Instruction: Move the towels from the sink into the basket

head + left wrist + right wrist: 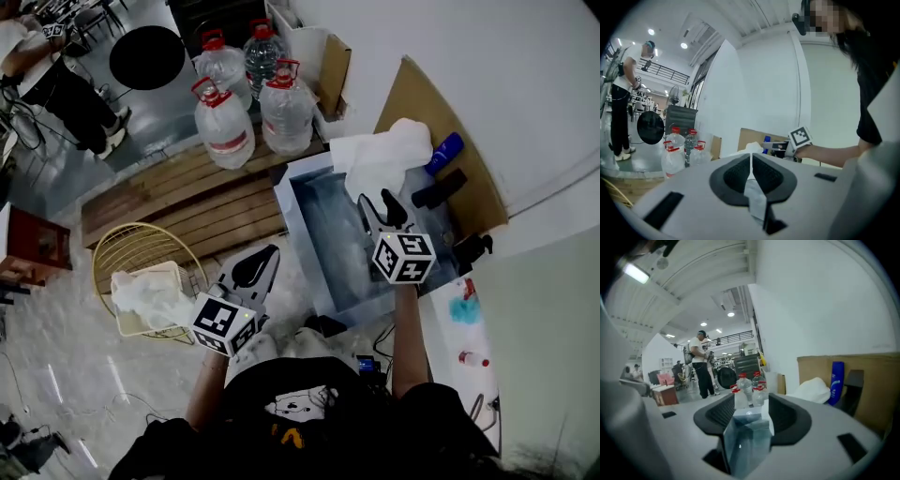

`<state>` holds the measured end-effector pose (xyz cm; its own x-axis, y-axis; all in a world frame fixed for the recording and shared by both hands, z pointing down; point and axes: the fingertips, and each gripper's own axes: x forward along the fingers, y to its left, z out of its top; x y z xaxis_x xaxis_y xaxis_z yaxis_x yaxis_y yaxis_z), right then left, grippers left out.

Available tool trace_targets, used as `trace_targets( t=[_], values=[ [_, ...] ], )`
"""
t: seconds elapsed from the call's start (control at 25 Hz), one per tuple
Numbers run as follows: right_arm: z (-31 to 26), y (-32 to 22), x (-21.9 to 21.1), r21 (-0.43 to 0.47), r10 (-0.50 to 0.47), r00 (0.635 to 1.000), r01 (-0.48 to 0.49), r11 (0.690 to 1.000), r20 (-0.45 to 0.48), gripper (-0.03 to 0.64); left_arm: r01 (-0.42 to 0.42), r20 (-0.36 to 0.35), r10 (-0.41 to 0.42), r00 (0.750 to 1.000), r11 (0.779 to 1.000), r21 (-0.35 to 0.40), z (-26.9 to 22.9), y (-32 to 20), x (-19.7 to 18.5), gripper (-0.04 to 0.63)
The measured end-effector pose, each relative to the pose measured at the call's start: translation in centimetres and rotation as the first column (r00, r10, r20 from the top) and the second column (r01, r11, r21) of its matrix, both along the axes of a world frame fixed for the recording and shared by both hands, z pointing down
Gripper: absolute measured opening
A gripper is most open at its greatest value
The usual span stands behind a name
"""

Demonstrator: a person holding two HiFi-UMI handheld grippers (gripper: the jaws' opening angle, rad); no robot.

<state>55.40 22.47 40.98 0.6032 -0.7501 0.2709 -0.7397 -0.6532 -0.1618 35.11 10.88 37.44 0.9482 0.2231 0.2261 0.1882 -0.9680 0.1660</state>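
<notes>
one towel (150, 298) is already lying in the basket (127, 246). a big towel (380, 155) is sitting on the far rim of the sink (302, 220). the right gripper (385, 204) is pointing that way, released and empty, while the left gripper (264, 261) is clenched on nothing. the next move is probably reaching in and pinching that big towel. the sink's bottom is looking blurry, so more towels may be hiding there.

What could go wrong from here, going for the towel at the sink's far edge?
The white towel lies close beside the blue bottle; the open right gripper could well knock it over. The towel looks bulky, so part may trail and snag on the sink rim on the way to the basket. The left gripper is shut, so it cannot help yet.
</notes>
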Motion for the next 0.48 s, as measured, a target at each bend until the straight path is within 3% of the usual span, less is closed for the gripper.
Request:
trace_targets(
  t=[0.12,0.24,0.32,0.48],
  values=[
    [2.3,-0.3,6.3,0.062,0.134,0.986,-0.140,0.988,0.095,0.269,0.018,0.037,-0.019,0.999,1.000,0.018,0.7,0.6,1.6,0.020],
    [5.0,-0.7,11.8,0.046,0.277,0.949,-0.287,0.957,0.151,0.299,0.037,0.027,-0.039,0.999,0.998,0.041,0.4,0.8,3.1,0.020],
    [7.0,-0.6,14.9,-0.001,0.378,0.910,-0.384,0.923,0.171,0.319,0.051,0.037,-0.053,0.998,0.997,0.060,0.5,0.7,3.5,0.020],
    [11.6,0.5,20.6,-0.156,0.566,0.803,-0.545,0.824,0.187,0.357,0.093,0.065,-0.098,0.993,0.992,0.086,0.8,-0.1,3.7,0.020]
  ],
)
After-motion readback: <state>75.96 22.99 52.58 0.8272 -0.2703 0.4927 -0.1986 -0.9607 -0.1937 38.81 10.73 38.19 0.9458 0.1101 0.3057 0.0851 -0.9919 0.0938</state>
